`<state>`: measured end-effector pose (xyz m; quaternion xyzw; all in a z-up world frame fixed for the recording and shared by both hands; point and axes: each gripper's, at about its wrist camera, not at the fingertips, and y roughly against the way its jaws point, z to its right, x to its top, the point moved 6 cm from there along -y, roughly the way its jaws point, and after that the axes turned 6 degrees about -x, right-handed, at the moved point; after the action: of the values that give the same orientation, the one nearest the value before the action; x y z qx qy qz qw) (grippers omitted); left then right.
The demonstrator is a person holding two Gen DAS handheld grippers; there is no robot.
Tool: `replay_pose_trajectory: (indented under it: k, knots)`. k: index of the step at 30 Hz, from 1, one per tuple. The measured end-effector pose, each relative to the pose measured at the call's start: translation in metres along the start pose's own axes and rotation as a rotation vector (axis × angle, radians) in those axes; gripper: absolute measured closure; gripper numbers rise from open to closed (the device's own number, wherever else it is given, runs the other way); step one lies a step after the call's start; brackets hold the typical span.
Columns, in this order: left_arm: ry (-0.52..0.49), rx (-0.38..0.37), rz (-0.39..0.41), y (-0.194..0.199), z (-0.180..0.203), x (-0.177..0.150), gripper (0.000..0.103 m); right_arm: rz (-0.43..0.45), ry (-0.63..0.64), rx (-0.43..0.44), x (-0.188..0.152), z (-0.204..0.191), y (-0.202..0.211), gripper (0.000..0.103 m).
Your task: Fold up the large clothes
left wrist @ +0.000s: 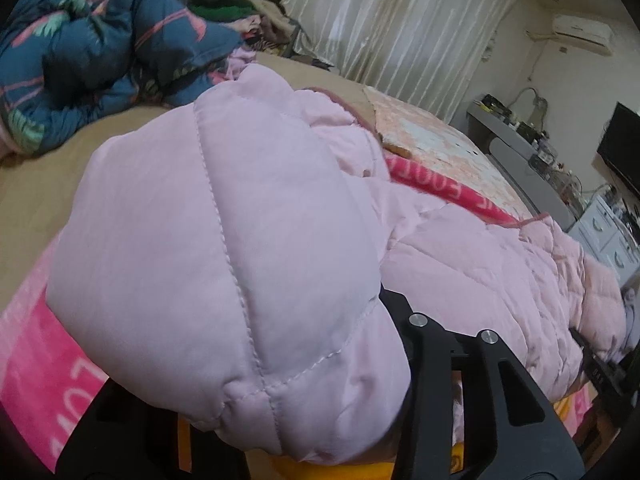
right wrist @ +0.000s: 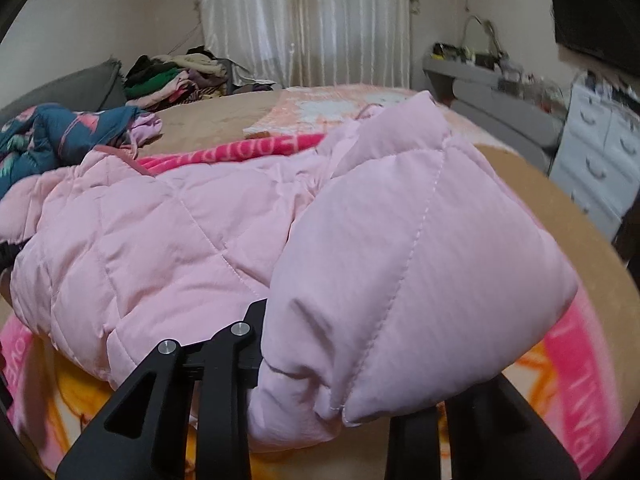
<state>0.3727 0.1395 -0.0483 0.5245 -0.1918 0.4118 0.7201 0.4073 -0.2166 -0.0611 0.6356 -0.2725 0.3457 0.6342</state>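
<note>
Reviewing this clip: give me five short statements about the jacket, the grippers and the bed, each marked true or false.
1. The left gripper is shut on the pink quilted jacket. True.
2. The right gripper hangs open, holding nothing. False: it grips a puffy corner of the jacket.
3. The jacket is dark green. False: it is pale pink.
4. A blue floral quilt lies bunched on the bed beyond the jacket. True.
5. A pile of clothes sits near the curtain. True.
</note>
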Motion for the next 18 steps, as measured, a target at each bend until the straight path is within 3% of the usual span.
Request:
replay_pose_trajectory:
  k: [10,18]
  knots:
    - [-0.075,-0.008,0.028,0.049,0.011,0.005,0.072,0.121,0.129,0.012,0.013,-0.018,0.068,0.078]
    - [-0.109,-0.03,0.036,0.103,0.015,-0.023,0.072,0.138,0.137,0.05,-0.022,-0.01,0.13,0.078]
